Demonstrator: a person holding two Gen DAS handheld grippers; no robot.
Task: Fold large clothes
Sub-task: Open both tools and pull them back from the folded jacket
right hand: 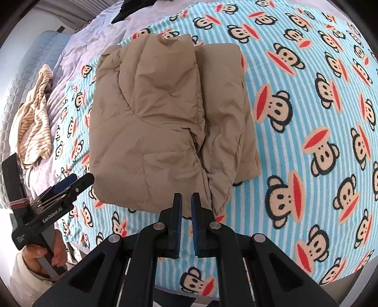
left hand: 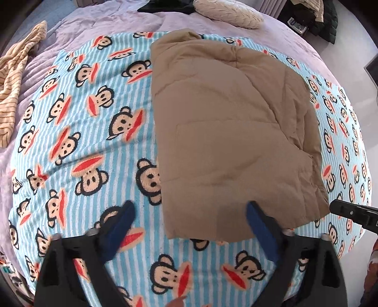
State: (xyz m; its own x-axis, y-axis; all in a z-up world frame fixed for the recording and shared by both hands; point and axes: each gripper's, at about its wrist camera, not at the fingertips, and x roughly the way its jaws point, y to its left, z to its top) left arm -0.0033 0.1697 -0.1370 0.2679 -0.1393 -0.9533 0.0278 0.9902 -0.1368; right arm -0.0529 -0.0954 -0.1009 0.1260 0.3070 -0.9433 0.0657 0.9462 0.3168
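Clearly the left gripper is spread wide, one blue pad over the blanket and the other over the near hem of the coat, pinching nothing. The right gripper has its pads drawn nearly together with only a thin gap, hovering just short of the coat's near edge; no cloth shows between them, so it looks empty. The tan padded coat lies in the middle of the monkey-print blanket on the bed, already brought in to a rough rectangle, with a sleeve or side panel doubled over the top and a loose flap hanging out at the near right corner. My guess is that the step in hand is the last fold, near hem carried up to the far edge. To do it well, each gripper should take a near corner, biting through all the layers rather than only the top one, since puffy fill lets the skin slide off what lies beneath. The right one will have to open first. Tuck that loose flap in before lifting, or it will stick out of the finished bundle. Lift both corners level and together, lay them flush on the far edge, then press down to push air out. A striped garment and a pillow lie well apart.
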